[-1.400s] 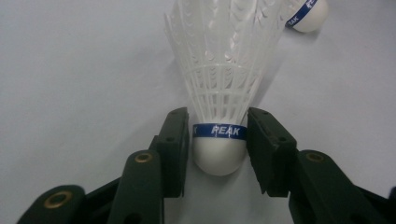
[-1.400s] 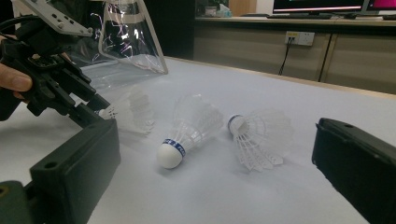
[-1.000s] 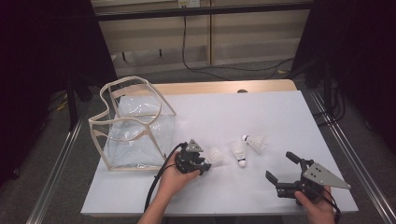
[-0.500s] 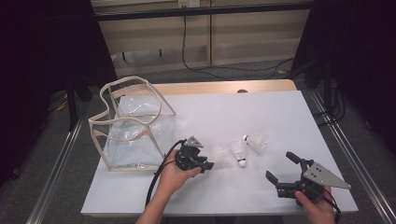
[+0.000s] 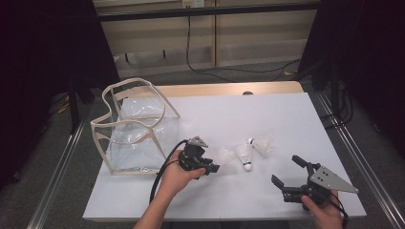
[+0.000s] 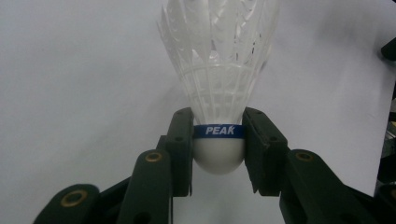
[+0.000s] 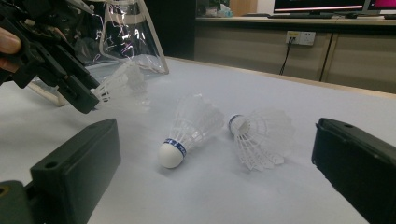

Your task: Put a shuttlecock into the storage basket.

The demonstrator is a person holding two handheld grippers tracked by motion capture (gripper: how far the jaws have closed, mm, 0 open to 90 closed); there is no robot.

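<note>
Two shuttlecocks lie loose on my desk (image 5: pixel 286 109). My left tongs (image 6: pixel 218 140) pinch a third shuttlecock (image 6: pixel 219 70) by its cork; my right tongs (image 7: pixel 215 177) gape wide, holding nothing. The clear bag (image 5: pixel 138 133) looks empty.

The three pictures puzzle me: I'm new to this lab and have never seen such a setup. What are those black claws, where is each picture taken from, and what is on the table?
A person holds a two-jaw tool in each hand. One camera looks down from above; one more rides on each tool, looking along its jaws. The left gripper is shut on the cork of a shuttlecock with a blue band reading PEAK. The right gripper is open with nothing between its jaws. On the white table lie two more shuttlecocks and a clear plastic bag with beige trim, standing open.
</note>
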